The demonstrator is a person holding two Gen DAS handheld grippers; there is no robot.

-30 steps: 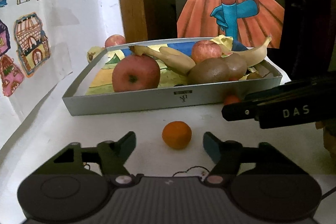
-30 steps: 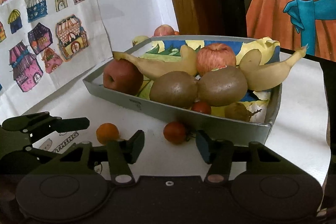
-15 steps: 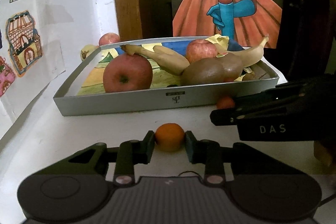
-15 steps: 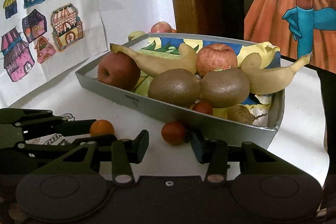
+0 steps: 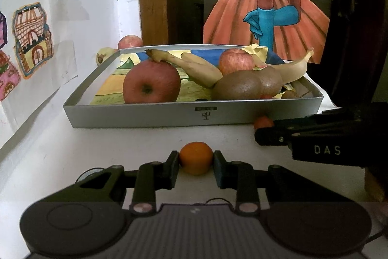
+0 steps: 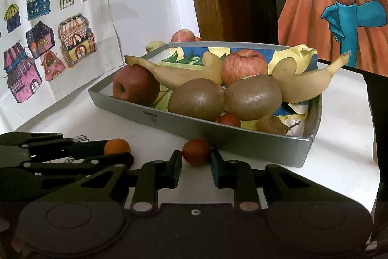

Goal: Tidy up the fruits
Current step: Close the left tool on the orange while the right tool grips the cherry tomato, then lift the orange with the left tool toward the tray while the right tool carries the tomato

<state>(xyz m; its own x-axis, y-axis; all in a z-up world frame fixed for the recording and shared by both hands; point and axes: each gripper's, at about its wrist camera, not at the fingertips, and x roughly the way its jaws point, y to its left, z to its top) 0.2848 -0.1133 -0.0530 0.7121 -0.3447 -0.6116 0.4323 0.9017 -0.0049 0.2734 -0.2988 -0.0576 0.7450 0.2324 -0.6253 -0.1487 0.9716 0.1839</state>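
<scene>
Your left tool [image 5: 196,163] has its pads pressed against both sides of the small orange fruit [image 5: 196,157], which sits on the tabletop [image 5: 101,145] in front of the long near wall of the grey tray [image 5: 155,114]. Your right tool [image 6: 196,162] brackets the small red fruit [image 6: 196,151] right at the foot of that same wall, toward the tray's right corner — the fingers look narrowed to the fruit's sides, but whether they truly grip it you cannot tell from here.

Both fruits are round and smooth, so a pinch off their widest line could squirt them forward; the red one would bounce off the wall, while the orange one has open tabletop to roll across. The two tools also work near each other — lift them together and the right tool's fingers may clip the left.

The tray is already crowded: a large red apple [image 5: 151,81], two kiwis [image 6: 196,98], another apple [image 6: 245,66] and bananas [image 6: 174,73] leaning across them. Drop a small fruit onto that pile and it may roll off over the wall, or nudge a banana loose.

As for writing, the right tool's side reads "DAS" [image 5: 327,150]. The tray's near wall carries a small dark label [image 5: 205,109] with a mark below it, too small to read.
</scene>
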